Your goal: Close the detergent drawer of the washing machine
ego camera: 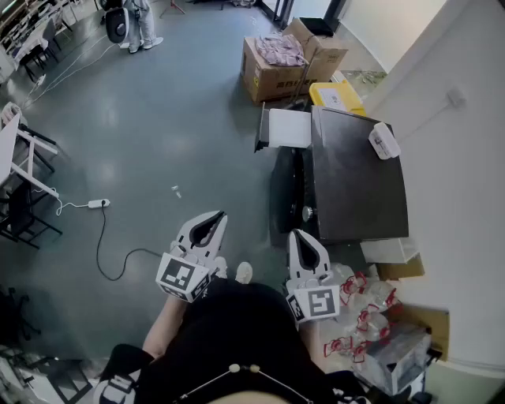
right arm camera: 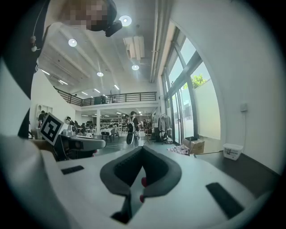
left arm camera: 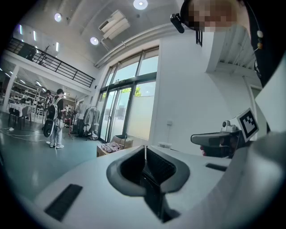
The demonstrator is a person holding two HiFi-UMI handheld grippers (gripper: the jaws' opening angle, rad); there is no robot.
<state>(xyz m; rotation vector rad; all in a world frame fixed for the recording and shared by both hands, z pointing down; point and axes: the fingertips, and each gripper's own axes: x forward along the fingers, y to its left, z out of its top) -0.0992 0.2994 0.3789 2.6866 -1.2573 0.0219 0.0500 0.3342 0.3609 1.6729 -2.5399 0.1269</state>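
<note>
White plastic with a dark front panel, the drawer (ego camera: 288, 129) stands pulled out of the washer (ego camera: 359, 173) at the far end of its front, which faces the open floor at the head view's left. Its long axis runs across that view, from the machine out toward the floor, so closing it likely means a push on the dark panel back toward the washer. It lies ahead of both grippers and well apart from them. The left gripper (ego camera: 215, 217) hangs out over the floor, on the side the panel faces, and looks the better placed to push. The right gripper (ego camera: 302, 235) sits close to the washer's front near its knob (ego camera: 308, 211), with the whole front between it and the drawer. Both grippers point about level with their jaws pressed together on nothing. A white tub (ego camera: 384, 140) rests on the washer's dark top. Beyond the drawer stand a yellow box (ego camera: 335, 96) and an open carton (ego camera: 276, 67) with pink cloth in it. The floor (ego camera: 158, 142) is smooth grey, crossed by a cable and power strip (ego camera: 98, 203). A white wall (ego camera: 465, 158) runs along the washer's back, and the room opens into a tall glazed hall where a person (ego camera: 140, 20) stands far off.
</note>
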